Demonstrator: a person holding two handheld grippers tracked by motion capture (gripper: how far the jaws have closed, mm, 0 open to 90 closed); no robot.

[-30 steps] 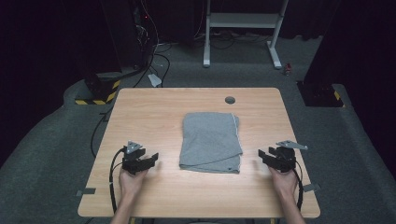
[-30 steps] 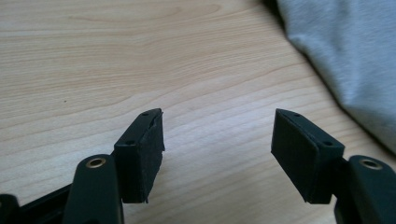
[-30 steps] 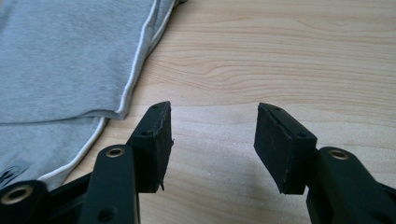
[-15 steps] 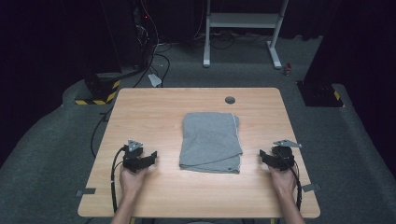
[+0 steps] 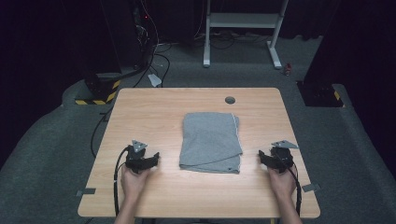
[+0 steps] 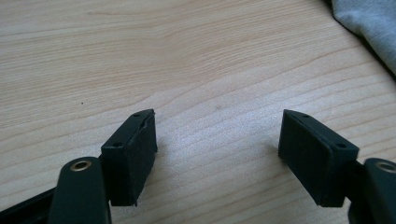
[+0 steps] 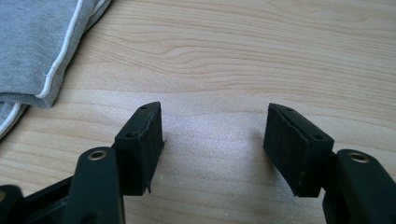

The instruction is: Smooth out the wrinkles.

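You see the table (image 5: 140, 112) evenly lit from above, while the floor (image 5: 46, 154) and background stay dim to black. Shadows under the cloth (image 5: 210, 140) are soft and short. The high view is slightly soft; both gripper views are sharp, without glare

Both grippers low, jaws apart

Left gripper (image 5: 154, 157) and right gripper (image 5: 262, 157) flank the folded grey cloth (image 5: 211, 141); both jaws have just been opening, nothing between them.
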